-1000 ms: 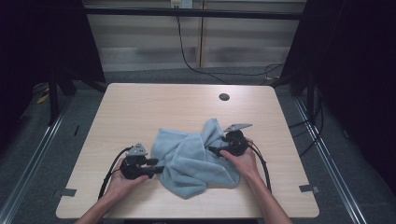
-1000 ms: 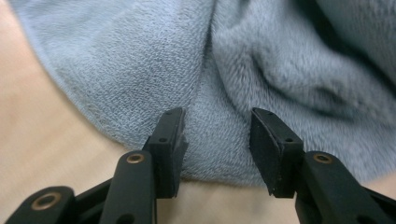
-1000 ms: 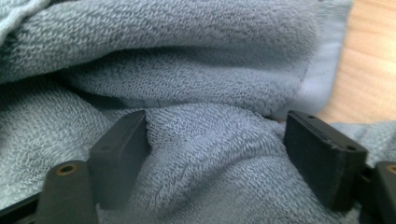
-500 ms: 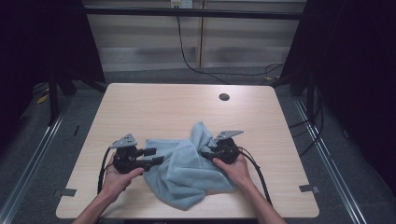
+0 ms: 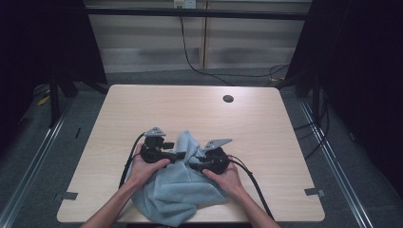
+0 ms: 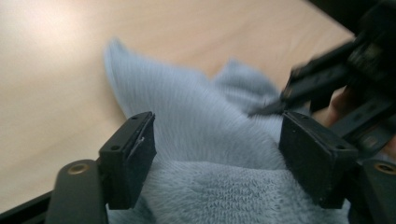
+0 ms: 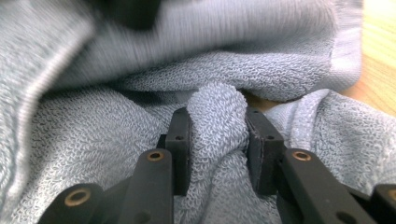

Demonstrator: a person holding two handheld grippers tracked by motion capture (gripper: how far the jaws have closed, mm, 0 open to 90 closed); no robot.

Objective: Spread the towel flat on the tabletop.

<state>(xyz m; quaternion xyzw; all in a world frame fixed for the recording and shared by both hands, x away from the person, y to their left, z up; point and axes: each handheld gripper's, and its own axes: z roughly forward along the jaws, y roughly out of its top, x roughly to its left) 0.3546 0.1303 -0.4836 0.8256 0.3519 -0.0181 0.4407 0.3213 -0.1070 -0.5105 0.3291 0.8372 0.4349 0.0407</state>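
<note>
Terry-cloth towel point(image 5: 183, 190), pale blue, lies bunched at the table's point(image 5: 266, 123) six o'clock edge. Right gripper point(image 7: 217, 140) pinches a fold to anchor it; left gripper point(image 6: 217, 154), jaws just opened wide around the pile, has released it, probably to regrip.

My forearms come in from the near edge and converge. My left gripper point(image 5: 177, 155) points right, its jaws wide apart, having just been opening, the pads pressing nothing. My right gripper point(image 5: 194, 166) points left, nearly tip to tip with it, jaws clamped on a fold of towel point(image 7: 219, 116).
</note>
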